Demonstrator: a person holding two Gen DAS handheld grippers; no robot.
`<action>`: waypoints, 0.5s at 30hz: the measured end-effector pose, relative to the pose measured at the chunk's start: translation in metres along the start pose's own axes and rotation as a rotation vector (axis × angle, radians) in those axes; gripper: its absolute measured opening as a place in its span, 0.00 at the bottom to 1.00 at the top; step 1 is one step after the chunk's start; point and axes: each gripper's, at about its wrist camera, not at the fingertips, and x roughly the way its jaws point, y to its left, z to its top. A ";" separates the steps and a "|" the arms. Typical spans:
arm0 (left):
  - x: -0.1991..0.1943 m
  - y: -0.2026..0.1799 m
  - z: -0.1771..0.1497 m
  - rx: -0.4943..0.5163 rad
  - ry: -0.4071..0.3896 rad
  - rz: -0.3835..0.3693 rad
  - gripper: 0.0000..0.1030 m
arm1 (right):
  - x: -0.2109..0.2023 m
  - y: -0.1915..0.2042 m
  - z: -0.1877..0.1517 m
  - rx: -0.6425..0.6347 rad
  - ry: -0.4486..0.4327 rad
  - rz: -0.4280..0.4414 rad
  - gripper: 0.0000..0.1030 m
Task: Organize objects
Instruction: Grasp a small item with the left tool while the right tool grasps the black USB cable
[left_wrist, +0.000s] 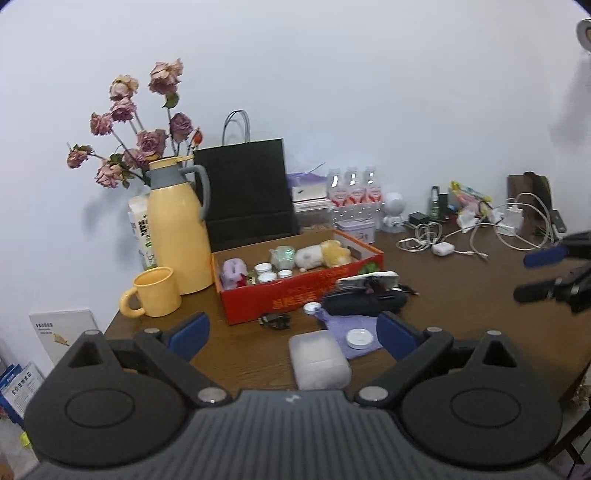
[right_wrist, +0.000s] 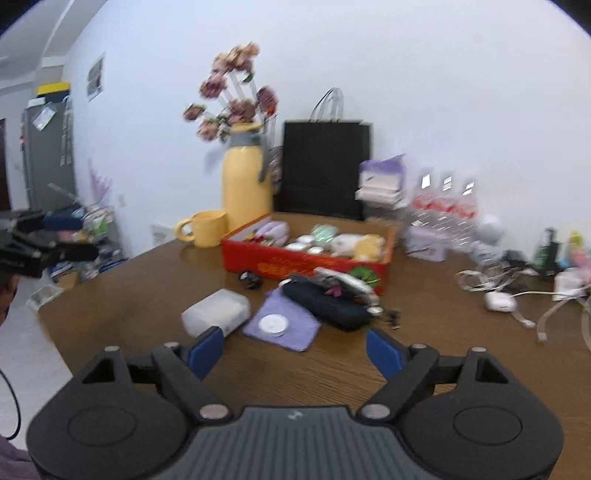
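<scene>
An open red cardboard box (left_wrist: 258, 301) (right_wrist: 258, 258) on the brown table holds a plush toy (left_wrist: 325, 254), small jars and a purple item. In front of it lie a dark pouch (left_wrist: 364, 303) (right_wrist: 328, 305), a purple cloth (left_wrist: 334, 325) (right_wrist: 295, 334) with a white round lid (left_wrist: 359, 338) (right_wrist: 273, 325) on it, a frosted plastic case (left_wrist: 319, 360) (right_wrist: 216, 310) and a small black clip (left_wrist: 275, 320). My left gripper (left_wrist: 291, 332) hangs open over the case, touching nothing. My right gripper (right_wrist: 295, 345) is open too, just short of the cloth and empty.
A yellow jug (left_wrist: 177, 229) with dried roses behind it and a yellow mug (left_wrist: 155, 293) stand left of the box. A black paper bag (left_wrist: 247, 188) and bottles (left_wrist: 354, 190) line the wall. White cables and chargers (left_wrist: 454, 240) sprawl at the right. The table edge runs at the left.
</scene>
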 end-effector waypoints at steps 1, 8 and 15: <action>-0.002 -0.002 0.000 0.000 -0.005 -0.004 0.96 | -0.009 -0.001 -0.002 0.003 -0.018 -0.017 0.84; 0.017 -0.007 -0.011 -0.033 0.016 -0.049 0.96 | -0.002 -0.010 -0.012 0.026 -0.042 -0.070 0.84; 0.117 0.008 -0.018 -0.086 0.127 -0.029 0.96 | 0.077 -0.033 -0.024 0.065 0.025 -0.168 0.80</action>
